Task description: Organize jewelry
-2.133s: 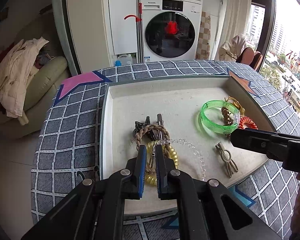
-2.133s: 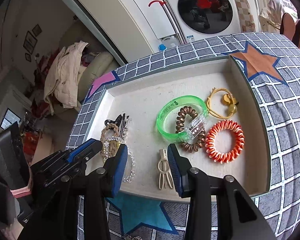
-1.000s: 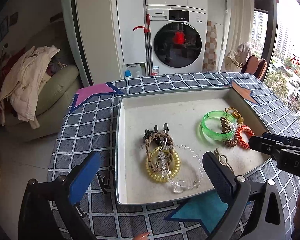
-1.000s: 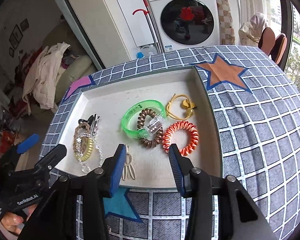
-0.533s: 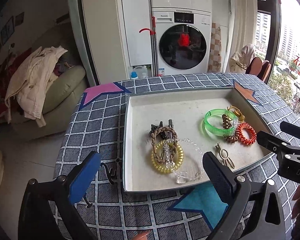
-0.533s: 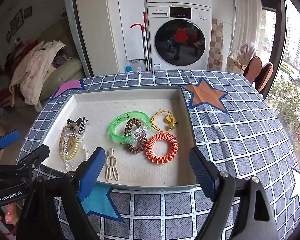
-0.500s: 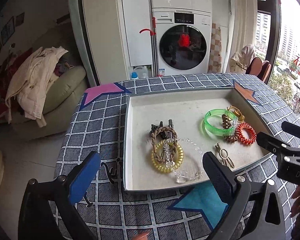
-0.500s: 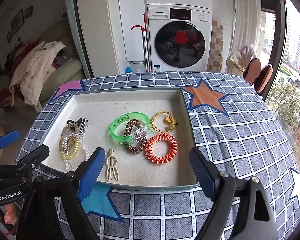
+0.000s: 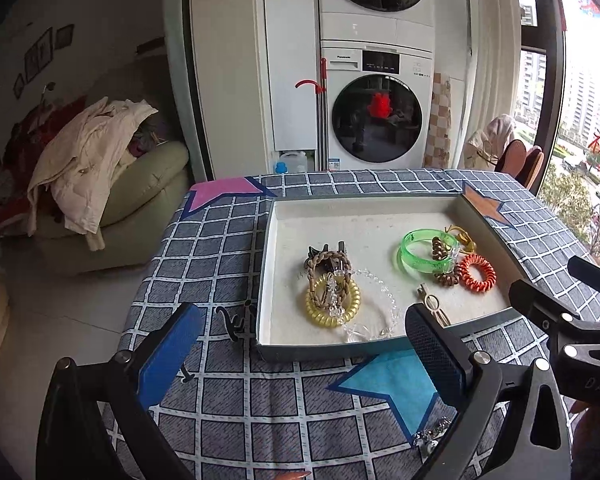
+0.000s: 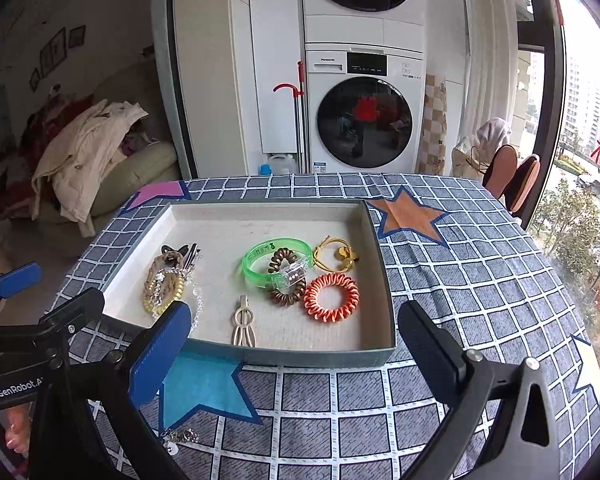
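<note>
Jewelry sits in a shallow tray (image 10: 380,272) on the bench (image 10: 480,280), which has a checked cloth with stars. Near the tray's left edge there's a tangle: yellow coil (image 9: 332,304), braided band (image 9: 324,264), clear bead chain (image 9: 384,304) and dark clips (image 9: 324,249). Toward the right edge, the green bangle (image 10: 278,262) has a brown coil (image 10: 286,278) lying across it, with the orange coil (image 10: 331,297) just beside and a yellow tie (image 10: 334,254) behind. A beige clip (image 10: 243,322) lies by the front edge. Some small silver piece (image 10: 180,438) is out on the cloth by the blue star, can't tell what it is. Left claw (image 9: 300,344) and right claw (image 10: 296,344) are both spread wide, nothing in them, hanging in front of the tray's front edge.
</note>
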### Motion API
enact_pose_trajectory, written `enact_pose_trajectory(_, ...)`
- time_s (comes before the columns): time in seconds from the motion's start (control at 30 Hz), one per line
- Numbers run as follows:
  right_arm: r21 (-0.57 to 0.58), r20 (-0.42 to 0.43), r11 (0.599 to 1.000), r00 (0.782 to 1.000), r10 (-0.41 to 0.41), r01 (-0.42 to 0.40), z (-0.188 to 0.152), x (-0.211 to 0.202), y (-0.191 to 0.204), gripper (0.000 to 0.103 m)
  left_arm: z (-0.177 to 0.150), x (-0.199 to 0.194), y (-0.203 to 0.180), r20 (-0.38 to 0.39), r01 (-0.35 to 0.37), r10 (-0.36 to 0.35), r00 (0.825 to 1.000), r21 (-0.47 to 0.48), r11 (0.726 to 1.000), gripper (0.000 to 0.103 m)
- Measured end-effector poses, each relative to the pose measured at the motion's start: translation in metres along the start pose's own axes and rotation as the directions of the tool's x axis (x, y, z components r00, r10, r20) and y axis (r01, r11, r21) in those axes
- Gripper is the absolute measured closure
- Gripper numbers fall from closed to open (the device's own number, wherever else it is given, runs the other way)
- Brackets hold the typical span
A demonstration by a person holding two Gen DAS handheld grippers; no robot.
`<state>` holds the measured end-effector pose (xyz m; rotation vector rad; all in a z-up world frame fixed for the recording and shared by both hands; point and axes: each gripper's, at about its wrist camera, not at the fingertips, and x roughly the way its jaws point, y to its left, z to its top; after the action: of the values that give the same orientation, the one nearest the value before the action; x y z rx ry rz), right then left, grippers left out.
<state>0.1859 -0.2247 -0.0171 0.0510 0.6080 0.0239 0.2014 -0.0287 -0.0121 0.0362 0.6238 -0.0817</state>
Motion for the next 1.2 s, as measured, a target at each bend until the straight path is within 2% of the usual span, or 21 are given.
enact_pose_trajectory(0.2,-0.007,0.004,1.000,1.000,-0.020,0.020,-0.016,-0.009,0.002,0.000,-0.017,-0.016,-0.002,0.031,-0.022,0.022,0.999,-0.011,1.000,0.000)
enact_pose_trajectory(0.5,-0.007,0.013,0.998,0.998,-0.063,0.063,-0.031,-0.019,0.002,0.000,-0.039,-0.014,-0.004,0.005,-0.059,0.059,0.998,-0.014,0.998,0.000)
enact_pose_trajectory(1.2,0.005,0.023,0.998,0.998,-0.064,0.064,-0.030,-0.026,-0.001,0.000,-0.037,-0.019,-0.005,0.014,-0.069,0.069,0.998,-0.022,0.997,0.000)
